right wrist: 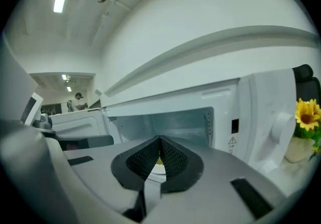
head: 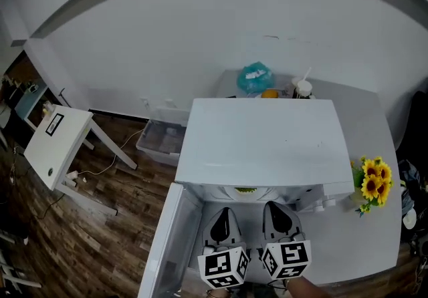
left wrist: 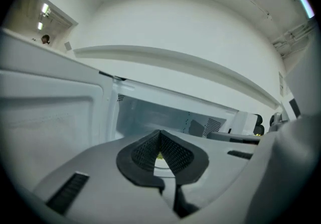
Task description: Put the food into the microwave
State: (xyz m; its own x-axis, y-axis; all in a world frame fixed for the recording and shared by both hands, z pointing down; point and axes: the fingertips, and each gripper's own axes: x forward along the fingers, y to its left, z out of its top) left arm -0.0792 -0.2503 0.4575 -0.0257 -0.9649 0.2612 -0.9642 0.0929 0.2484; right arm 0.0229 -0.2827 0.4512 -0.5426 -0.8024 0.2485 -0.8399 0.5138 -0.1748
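Inside the open microwave [head: 261,146] sits a dish of food [head: 245,191]; left tongs [left wrist: 160,133], right tongs [right wrist: 160,140] clenched empty.

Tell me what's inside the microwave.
A white plate of greenish food sits inside the microwave; only its front edge shows, the rest covered by the microwave's top.
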